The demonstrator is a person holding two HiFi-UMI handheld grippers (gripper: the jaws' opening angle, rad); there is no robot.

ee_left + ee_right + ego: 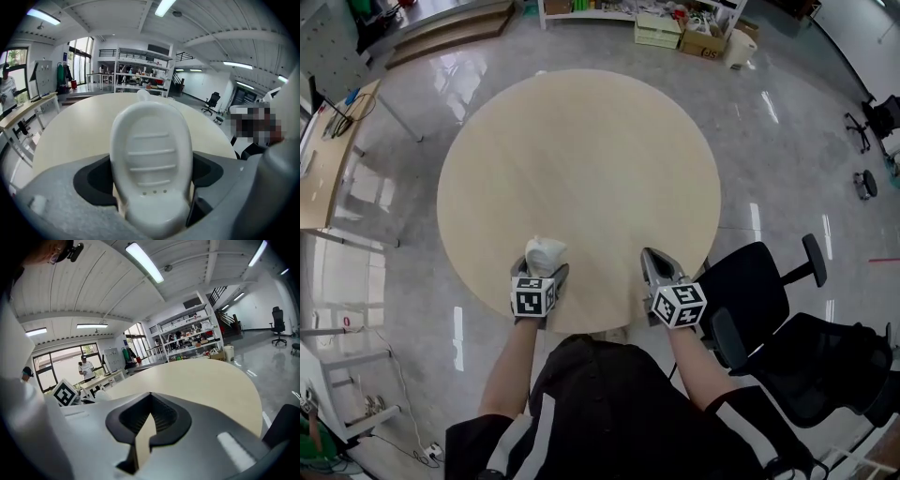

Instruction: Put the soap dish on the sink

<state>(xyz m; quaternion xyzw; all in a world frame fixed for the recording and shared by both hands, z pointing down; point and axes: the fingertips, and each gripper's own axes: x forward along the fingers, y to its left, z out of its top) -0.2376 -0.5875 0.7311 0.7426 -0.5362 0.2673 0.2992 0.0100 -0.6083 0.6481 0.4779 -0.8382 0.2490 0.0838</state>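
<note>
Soap dish (152, 159): white, oval, held in the left gripper (544, 272). In the left gripper view its hollow face is turned to the camera, with four raised ribs across it and three small holes below them. It stands on end between the jaws, narrow end nearest the camera. The black pads (93, 180) press on its two long sides, so the jaws stand wide apart and are pinching the dish.

Position: in the head view the dish sits above the near edge of the round table (581, 159), left of centre. Whether it touches the tabletop cannot be told. The tabletop is light wood.

Right gripper (654, 258): over the near edge of the table as well, to the right of the left gripper and well apart from it. In the right gripper view its fingers (164, 420) are pressed together, meeting at the tip with only a thin sliver of tabletop showing behind them. Nothing is between them.

Each gripper carries a marker cube (532, 296) at its rear, nearest the person's forearms.

Surroundings: black office chair (759, 291) just beside the table on the right, glossy grey floor (787, 141), shelving (675, 23) with boxes beyond the far side of the table, and a desk (333, 159) at the left.
</note>
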